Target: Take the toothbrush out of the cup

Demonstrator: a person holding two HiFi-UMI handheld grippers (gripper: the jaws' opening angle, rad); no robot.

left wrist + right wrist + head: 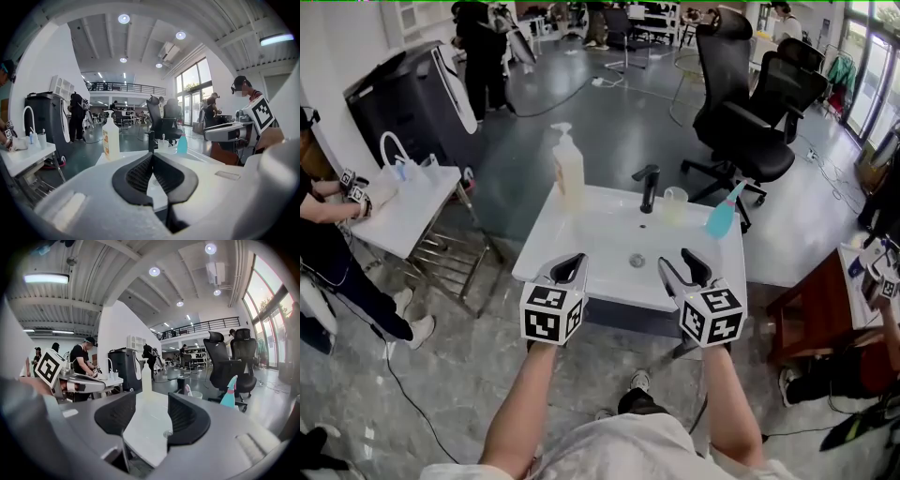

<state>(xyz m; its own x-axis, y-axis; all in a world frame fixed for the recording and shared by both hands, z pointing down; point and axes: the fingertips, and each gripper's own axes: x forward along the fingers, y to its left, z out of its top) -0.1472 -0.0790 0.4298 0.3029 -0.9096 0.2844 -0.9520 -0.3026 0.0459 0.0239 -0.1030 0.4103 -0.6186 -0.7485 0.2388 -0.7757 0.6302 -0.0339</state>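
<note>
Toothbrush (188,390): upright in cup (675,204) at surface's back, by faucet (649,187) | judged light, stiff, slim (probably slick); pinch exposed end above rim | left gripper (572,263) jaws together | right gripper (677,262) jaws apart, empty

The toothbrush (187,390) stands partly hidden inside the cup (197,395), its head too small to detail.
</note>
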